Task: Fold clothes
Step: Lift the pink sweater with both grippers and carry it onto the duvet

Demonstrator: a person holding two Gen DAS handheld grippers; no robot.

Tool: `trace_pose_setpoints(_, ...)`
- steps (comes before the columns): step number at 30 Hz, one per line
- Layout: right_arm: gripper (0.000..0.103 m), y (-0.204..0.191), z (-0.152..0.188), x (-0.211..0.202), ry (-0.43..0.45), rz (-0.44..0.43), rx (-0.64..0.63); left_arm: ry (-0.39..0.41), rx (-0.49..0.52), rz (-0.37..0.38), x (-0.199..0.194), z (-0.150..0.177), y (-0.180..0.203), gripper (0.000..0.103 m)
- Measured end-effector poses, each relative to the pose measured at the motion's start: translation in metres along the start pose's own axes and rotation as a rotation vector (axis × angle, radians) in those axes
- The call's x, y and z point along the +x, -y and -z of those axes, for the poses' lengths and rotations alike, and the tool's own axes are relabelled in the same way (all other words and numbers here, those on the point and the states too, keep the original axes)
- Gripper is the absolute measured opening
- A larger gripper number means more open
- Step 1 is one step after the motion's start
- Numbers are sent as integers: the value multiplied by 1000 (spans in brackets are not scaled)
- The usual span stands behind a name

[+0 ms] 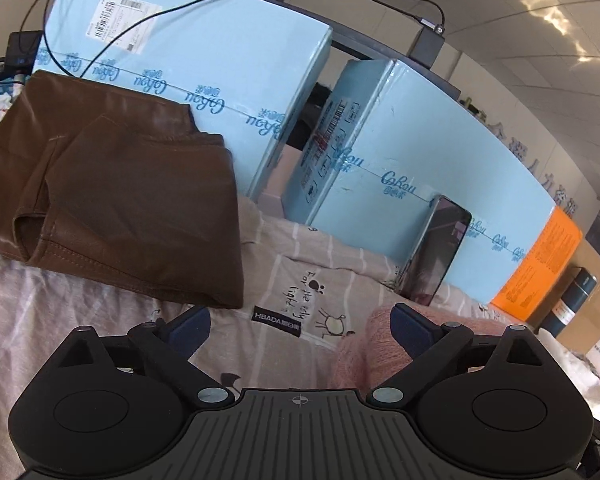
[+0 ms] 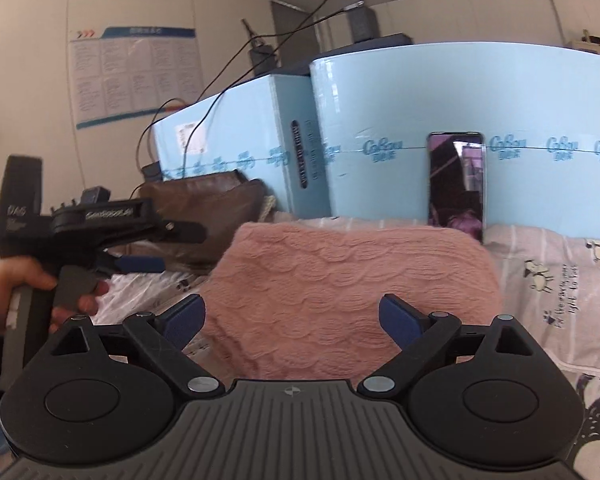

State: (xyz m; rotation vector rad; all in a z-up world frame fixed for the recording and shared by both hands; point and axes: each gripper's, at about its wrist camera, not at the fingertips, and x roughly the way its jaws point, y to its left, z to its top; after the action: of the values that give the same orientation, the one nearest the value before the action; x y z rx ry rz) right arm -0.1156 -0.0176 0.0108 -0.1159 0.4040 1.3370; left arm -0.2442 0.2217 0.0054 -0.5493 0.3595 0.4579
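Both tools wide open, gripping nothing: left gripper (image 1: 300,330) over the printed bedsheet (image 1: 100,312), right gripper (image 2: 292,320) above the folded pink sweater (image 2: 340,276). Folded brown leather garment (image 1: 132,196) far left, against light blue boxes (image 1: 228,64). Phone (image 2: 456,184) propped upright behind the sweater.

On the bed (image 2: 548,292), the sweater (image 2: 340,292) lies near, the jacket (image 2: 204,204) far left, the phone (image 2: 456,184) against the boxes (image 2: 380,120) behind.
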Motion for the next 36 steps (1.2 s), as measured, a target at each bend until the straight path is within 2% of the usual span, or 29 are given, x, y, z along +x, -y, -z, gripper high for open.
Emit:
trace_pose_setpoints(2, 95, -16, -6, 19, -48, -28, -43, -44, 30, 67, 8, -7, 9, 98)
trace_pose_setpoints(3, 95, -23, -9, 29, -68, -25, -56, -35, 40, 107, 10, -10, 13, 99)
trace_pose_setpoints(4, 95, -28, -12, 39, -85, 0, -65, -22, 46, 137, 13, -14, 16, 99)
trace_pose_setpoints(7, 93, -33, -13, 66, -129, 89, -77, 1, 9, 151, 21, -16, 15, 100)
trace_pose_setpoints(9, 79, -28, -8, 76, -143, 133, -82, -16, -14, 171, 29, -11, 8, 101)
trace_pose_setpoints(11, 50, -21, -1, 73, -125, 143, -94, -39, -60, 192, 38, -5, -3, 101)
trace_pose_setpoints(12, 42, -18, 0, 68, -110, 143, -95, -56, -88, 214, 42, -2, -7, 101)
trace_pose_setpoints(13, 26, -16, 0, 62, -97, 138, -90, -75, -116, 235, 47, 1, -12, 101)
trace_pose_setpoints(14, 19, -14, 0, 56, -84, 131, -79, -92, -149, 259, 51, 3, -16, 101)
trace_pose_setpoints(16, 19, -8, -1, 39, -39, 128, -47, -126, -204, 297, 58, 7, -23, 101)
trace_pose_setpoints(20, 19, 10, -6, 6, 67, 163, 34, -173, -197, 326, 68, 13, -21, 101)
trace_pose_setpoints(23, 19, 25, -8, -17, 154, 191, 89, -214, -150, 374, 76, 18, -11, 101)
trace_pose_setpoints(25, 19, 38, -9, -30, 200, 220, 135, -204, -171, 437, 75, 18, -12, 101)
trace_pose_setpoints(28, 17, 55, -9, -47, 261, 280, 192, -146, -229, 489, 69, 16, -18, 101)
trace_pose_setpoints(30, 17, 62, -8, -56, 292, 311, 217, -135, -219, 470, 68, 15, -18, 101)
trace_pose_setpoints(33, 17, 73, -5, -70, 349, 361, 257, -212, -129, 352, 77, 22, -6, 101)
trace_pose_setpoints(36, 17, 81, 1, -88, 425, 400, 304, -255, -72, 362, 81, 29, 4, 101)
